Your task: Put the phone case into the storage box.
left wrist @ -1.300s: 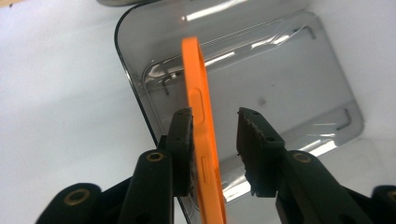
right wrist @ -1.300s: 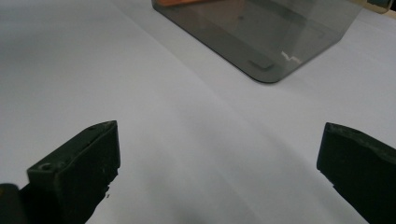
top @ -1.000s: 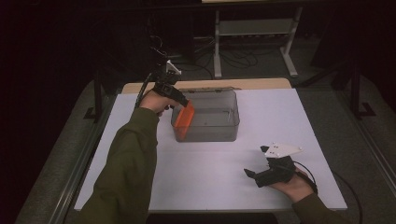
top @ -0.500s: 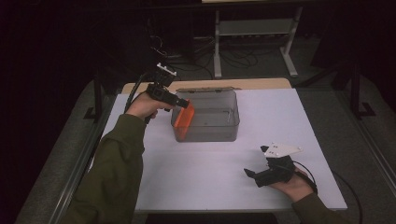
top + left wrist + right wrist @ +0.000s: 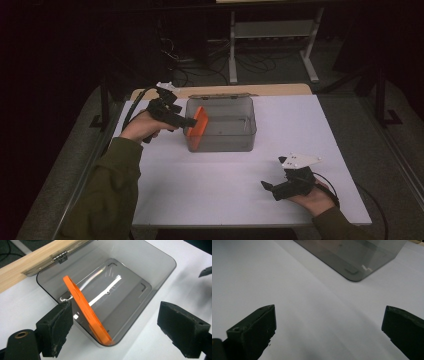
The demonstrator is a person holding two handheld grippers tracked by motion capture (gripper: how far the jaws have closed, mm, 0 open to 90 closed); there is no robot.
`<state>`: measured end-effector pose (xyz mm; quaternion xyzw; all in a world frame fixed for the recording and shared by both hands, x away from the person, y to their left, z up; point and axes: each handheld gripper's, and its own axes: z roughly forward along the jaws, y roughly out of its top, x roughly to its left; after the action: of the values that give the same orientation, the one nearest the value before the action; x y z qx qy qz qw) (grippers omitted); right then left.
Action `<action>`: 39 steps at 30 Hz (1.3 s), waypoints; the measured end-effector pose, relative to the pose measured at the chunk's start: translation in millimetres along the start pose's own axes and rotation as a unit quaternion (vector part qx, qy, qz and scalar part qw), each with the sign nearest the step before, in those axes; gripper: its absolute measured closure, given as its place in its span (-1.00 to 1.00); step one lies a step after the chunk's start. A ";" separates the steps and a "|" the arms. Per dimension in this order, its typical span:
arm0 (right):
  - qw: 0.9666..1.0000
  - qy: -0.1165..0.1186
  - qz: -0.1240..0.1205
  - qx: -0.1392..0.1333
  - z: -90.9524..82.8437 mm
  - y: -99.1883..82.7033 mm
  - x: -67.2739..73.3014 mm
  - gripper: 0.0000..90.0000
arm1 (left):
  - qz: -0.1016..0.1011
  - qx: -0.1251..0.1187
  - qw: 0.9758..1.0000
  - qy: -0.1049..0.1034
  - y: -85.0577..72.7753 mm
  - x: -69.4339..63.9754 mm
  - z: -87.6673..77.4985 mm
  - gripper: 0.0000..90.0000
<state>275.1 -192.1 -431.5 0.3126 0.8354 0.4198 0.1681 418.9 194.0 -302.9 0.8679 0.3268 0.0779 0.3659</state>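
A flat orange slab (image 5: 198, 127) (image 5: 86, 312) leans on edge against the left wall inside a smoky translucent box (image 5: 225, 137) (image 5: 152, 270) at the table's far middle. My left gripper (image 5: 188, 121) (image 5: 116, 312) hovers just left of the box, level with its rim. Its jaws have just been opening and stand wide, with the slab beyond the pads (image 5: 56, 331) and untouched. My right gripper (image 5: 268, 186) (image 5: 329, 312) rests at the front right of the table, open over bare white surface, with a corner of the box (image 5: 354, 267) ahead of it.
The white table (image 5: 215, 185) has a wooden strip with a metal hinge (image 5: 220, 91) (image 5: 60, 257) along its far edge behind the box. A metal rack (image 5: 272, 30) and cables lie on the dark floor beyond.
The left hand has drawn back leftward from over the box and its jaws have opened. The orange slab stays leaning in the box. The right hand has not moved.
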 end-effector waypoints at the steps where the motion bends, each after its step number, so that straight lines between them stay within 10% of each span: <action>1: 1.000 0.000 0.000 0.001 0.0 0.0 0.0 -1.00 | 0.003 -0.002 1.000 -0.001 -2.3 -0.9 -1.1 -0.76; 39: 1.000 -0.004 0.000 0.004 1.1 -0.3 0.2 -1.00 | 0.068 -0.060 0.995 0.030 -118.6 -32.4 -7.1 -1.00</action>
<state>275.4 -191.4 -432.4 0.3154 0.8363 0.4150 0.1700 330.7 239.5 -375.7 0.8618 0.2725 0.1480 0.4015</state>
